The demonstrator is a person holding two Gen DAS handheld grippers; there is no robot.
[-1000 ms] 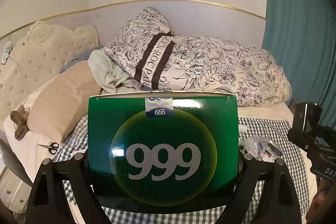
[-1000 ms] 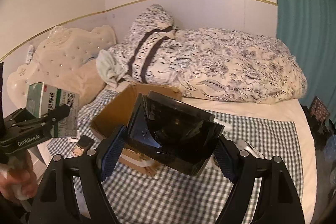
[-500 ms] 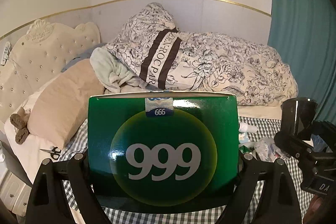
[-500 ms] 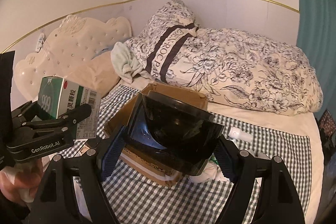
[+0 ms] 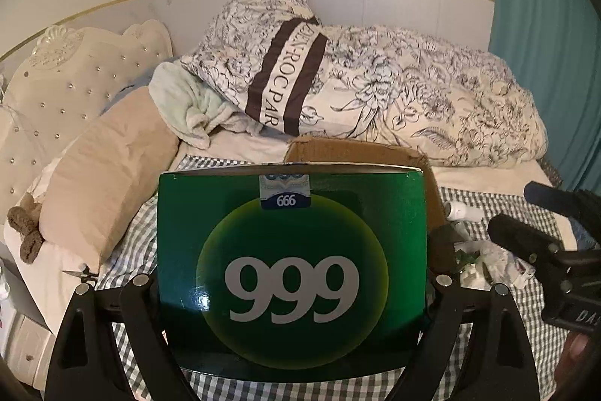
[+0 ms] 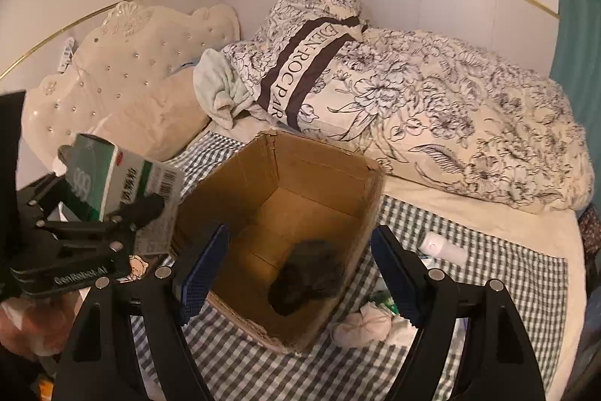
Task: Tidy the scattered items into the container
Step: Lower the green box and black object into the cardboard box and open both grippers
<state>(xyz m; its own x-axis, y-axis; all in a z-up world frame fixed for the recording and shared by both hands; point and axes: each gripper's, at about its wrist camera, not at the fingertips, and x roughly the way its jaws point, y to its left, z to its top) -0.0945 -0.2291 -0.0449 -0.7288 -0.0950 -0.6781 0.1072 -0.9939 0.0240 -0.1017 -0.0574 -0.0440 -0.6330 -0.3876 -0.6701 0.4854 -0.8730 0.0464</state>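
Note:
My left gripper (image 5: 291, 282) is shut on a green carton marked 999 (image 5: 291, 243), which fills the middle of the left wrist view. In the right wrist view the same carton (image 6: 94, 175) hangs just left of the open cardboard box (image 6: 323, 183). My right gripper (image 6: 298, 269) stands open over that box, with nothing between its blue pads (image 6: 199, 273). A blurred dark object (image 6: 304, 273) lies at the bottom of the box. The cardboard box's far rim (image 5: 357, 153) shows behind the carton.
The box sits on a checked sheet (image 6: 233, 356). To its right lie a white bottle (image 6: 443, 247), a pink cloth bundle (image 6: 360, 326) and green wrappers (image 6: 383, 299). A floral duvet (image 6: 450, 108) is piled behind. Scissors (image 5: 80, 273) lie by a beige pillow (image 5: 109, 175).
The black container has left my right gripper, and a dark object now lies inside the box. Both grippers have moved closer to the box and lower.

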